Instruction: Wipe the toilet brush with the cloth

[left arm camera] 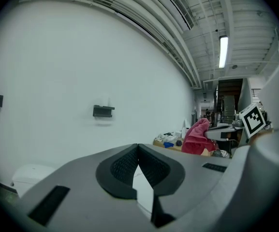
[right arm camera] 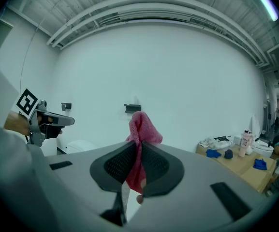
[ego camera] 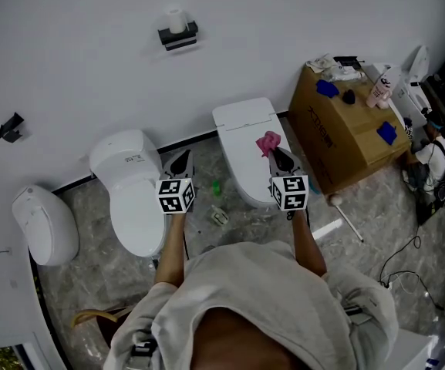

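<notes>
Fig.: R gripper (right arm camera: pixel 138 148) clamped on cloth (right arm camera: pixel 142 123), held high, ready to wipe. L gripper (left arm camera: pixel 138 149) jaws together, empty, so free for you to take brush. Brush not made out in any view.

We identify the cloth (right arm camera: pixel 142 127) as a pink, coarse-textured rag, bunched into a crumpled wad. It is clamped between the jaws of the right gripper (right arm camera: pixel 138 148). The larger part stands up past the jaw tips, and a shorter fold hangs down between the pads. In the head view, we see it held above the white toilet (ego camera: pixel 241 122).
</notes>
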The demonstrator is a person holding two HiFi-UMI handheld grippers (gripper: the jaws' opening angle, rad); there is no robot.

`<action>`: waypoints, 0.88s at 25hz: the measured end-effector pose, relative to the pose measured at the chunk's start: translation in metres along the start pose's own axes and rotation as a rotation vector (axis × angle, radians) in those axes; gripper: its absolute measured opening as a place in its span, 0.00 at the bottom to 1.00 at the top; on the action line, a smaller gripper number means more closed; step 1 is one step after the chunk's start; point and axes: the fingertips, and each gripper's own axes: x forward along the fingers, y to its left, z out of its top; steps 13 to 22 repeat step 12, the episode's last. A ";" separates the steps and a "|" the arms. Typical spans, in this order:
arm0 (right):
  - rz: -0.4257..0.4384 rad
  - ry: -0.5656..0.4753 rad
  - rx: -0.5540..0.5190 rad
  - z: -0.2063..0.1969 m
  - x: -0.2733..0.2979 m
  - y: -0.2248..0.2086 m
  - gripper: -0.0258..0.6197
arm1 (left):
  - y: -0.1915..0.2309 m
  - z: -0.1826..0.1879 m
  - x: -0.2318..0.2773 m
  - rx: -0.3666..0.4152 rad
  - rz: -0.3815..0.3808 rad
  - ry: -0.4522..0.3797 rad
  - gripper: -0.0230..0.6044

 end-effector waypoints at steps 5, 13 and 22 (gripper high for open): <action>0.006 0.012 0.004 -0.004 -0.002 0.003 0.13 | -0.003 -0.002 -0.003 0.003 0.000 0.009 0.07; 0.004 0.009 0.023 -0.008 -0.004 -0.003 0.13 | -0.010 0.003 0.000 0.021 -0.007 0.001 0.07; 0.004 0.009 0.023 -0.008 -0.004 -0.003 0.13 | -0.010 0.003 0.000 0.021 -0.007 0.001 0.07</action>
